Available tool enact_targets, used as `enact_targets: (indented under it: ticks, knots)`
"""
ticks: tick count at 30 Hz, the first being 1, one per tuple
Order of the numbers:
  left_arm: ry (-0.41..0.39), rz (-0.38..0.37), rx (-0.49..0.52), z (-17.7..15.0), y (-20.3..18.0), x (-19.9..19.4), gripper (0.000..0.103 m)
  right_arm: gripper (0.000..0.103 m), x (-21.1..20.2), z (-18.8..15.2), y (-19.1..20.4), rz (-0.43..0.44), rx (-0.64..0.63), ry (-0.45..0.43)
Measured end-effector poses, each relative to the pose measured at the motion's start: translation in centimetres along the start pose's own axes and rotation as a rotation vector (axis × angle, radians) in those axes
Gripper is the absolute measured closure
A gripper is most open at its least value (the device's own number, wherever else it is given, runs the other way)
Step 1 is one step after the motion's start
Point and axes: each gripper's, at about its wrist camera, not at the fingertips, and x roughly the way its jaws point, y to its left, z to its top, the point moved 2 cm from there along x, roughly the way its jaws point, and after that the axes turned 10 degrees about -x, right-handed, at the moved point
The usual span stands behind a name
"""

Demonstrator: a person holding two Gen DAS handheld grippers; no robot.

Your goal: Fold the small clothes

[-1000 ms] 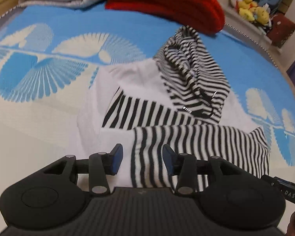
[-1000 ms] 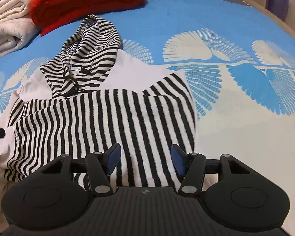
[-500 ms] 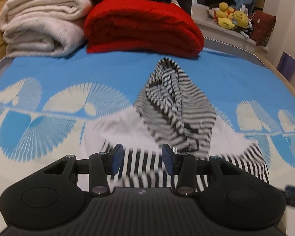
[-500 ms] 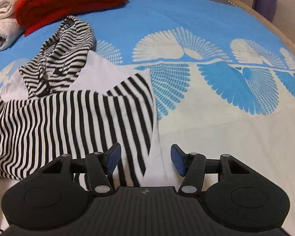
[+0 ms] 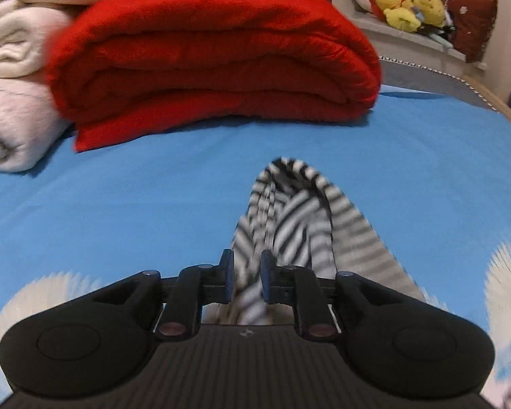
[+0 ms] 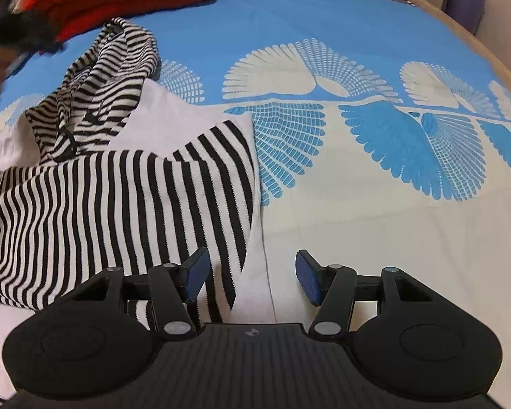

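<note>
Striped hoodie's hood (image 5: 289, 218) lying straight ahead of left gripper (image 5: 247, 274), long axis running away between jaws just closing, not yet pinching; right gripper (image 6: 252, 277) hovering half-open, empty, over hem.

One striped hooded garment (image 6: 119, 177) mid-bedspread. One blue-and-cream bedspread (image 6: 357, 221). One folded red blanket (image 5: 207, 54) and one folded cream blanket (image 5: 10, 102), both at the bedspread's far edge. One cluster of yellow plush toys (image 5: 408, 3), number uncertain. Two grippers: left gripper (image 5: 247, 274), right gripper (image 6: 250, 274).
</note>
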Motion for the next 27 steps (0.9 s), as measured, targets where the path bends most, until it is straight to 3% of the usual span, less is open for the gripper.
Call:
enact_targets:
  ticks: [1, 3, 7, 8, 10, 11, 13, 18, 24, 27]
  knots:
    - [-0.004, 0.013, 0.008, 0.9, -0.5, 1.6, 0.073, 0.045, 0.1, 0.0, 0.1, 0.000, -0.004, 0.005]
    - [-0.015, 0.030, 0.024, 2.4, -1.6, 4.3, 0.051, 0.045, 0.5, -0.1, 0.3, 0.009, -0.011, 0.015]
    - [-0.012, 0.070, 0.062, 3.8, -3.1, 8.5, 0.050, 0.045, 0.9, -0.2, 0.8, 0.023, -0.027, 0.027]
    - [-0.014, 0.081, 0.071, 3.9, -3.3, 9.0, 0.052, 0.045, 1.1, -0.1, 0.9, 0.027, -0.031, 0.029]
    - [-0.014, 0.098, 0.101, 4.0, -3.4, 10.1, 0.078, 0.045, 1.1, 0.0, 0.8, 0.021, -0.033, 0.029]
    - [0.001, 0.102, 0.112, 3.9, -3.2, 10.5, 0.098, 0.045, 1.2, 0.0, 0.7, 0.017, -0.031, 0.029]
    - [-0.008, 0.106, 0.118, 3.8, -3.0, 9.8, 0.098, 0.045, 1.3, 0.2, 0.5, 0.012, -0.020, 0.029]
    - [-0.105, -0.033, 0.187, 2.0, -3.0, 0.4, 0.099, 0.045, 0.4, 0.8, 0.1, 0.014, 0.007, -0.001]
    - [-0.195, -0.213, 0.295, -7.5, -2.1, -18.4, 0.099, 0.049, -2.2, 1.7, -1.3, 0.019, 0.121, -0.099]
    - [-0.137, -0.273, 0.285, -15.3, -0.6, -27.9, 0.099, 0.072, -3.9, 1.7, -2.4, 0.047, 0.230, -0.185]
